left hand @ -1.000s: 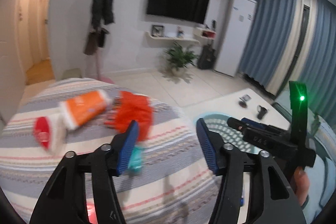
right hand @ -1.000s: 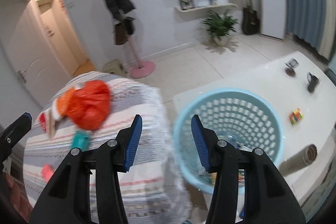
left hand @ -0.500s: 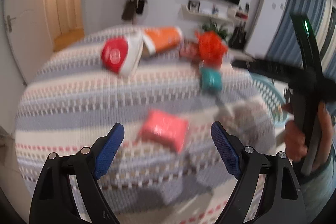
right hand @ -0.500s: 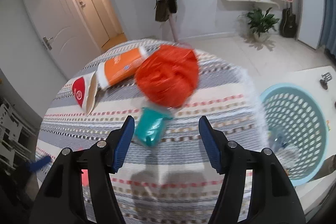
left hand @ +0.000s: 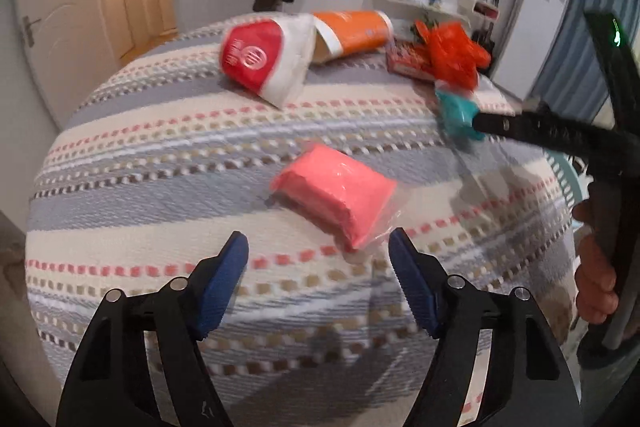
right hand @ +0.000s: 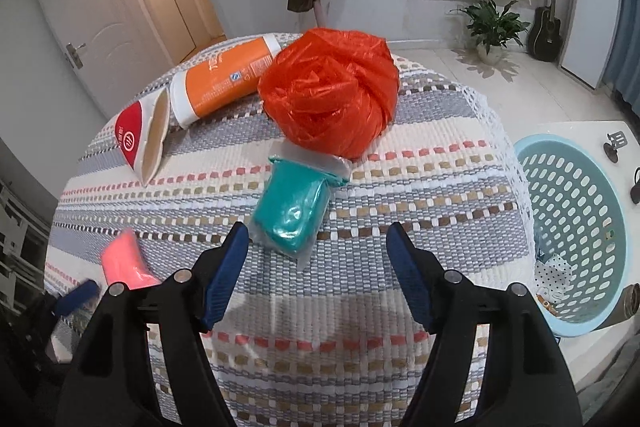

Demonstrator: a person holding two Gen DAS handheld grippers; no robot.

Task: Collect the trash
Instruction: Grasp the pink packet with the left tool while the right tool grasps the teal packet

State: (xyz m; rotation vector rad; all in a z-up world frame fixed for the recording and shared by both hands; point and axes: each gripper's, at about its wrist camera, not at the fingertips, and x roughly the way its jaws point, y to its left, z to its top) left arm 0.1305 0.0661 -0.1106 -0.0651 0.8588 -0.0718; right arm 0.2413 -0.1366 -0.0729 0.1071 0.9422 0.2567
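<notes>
Both grippers had been swung away from the blue basket [right hand: 576, 227] and brought low over the striped tablecloth [left hand: 160, 155] since a second before. At that earlier time the left gripper [left hand: 318, 281] was pointed past the table edge toward the room; now it was lined up just in front of the pink packet [left hand: 334, 193], with its blue fingers spread wide and nothing held between them. The right gripper [right hand: 316, 269] was held wide apart too, empty, with the teal packet [right hand: 294, 209] just ahead of its left finger. Half a second before, the pink packet was seen farther off and blurred; now it was closer and sharper. The orange plastic bag [right hand: 330, 91] was touching the teal packet's clear end. The orange tube [right hand: 224, 79] and the red and white pouch [right hand: 140, 135] were lying farther back, close together. It was judged that two pickups were being set up, one for each gripper, and that little trash had been moved so far. The basket was waiting beside the table, on the right.
</notes>
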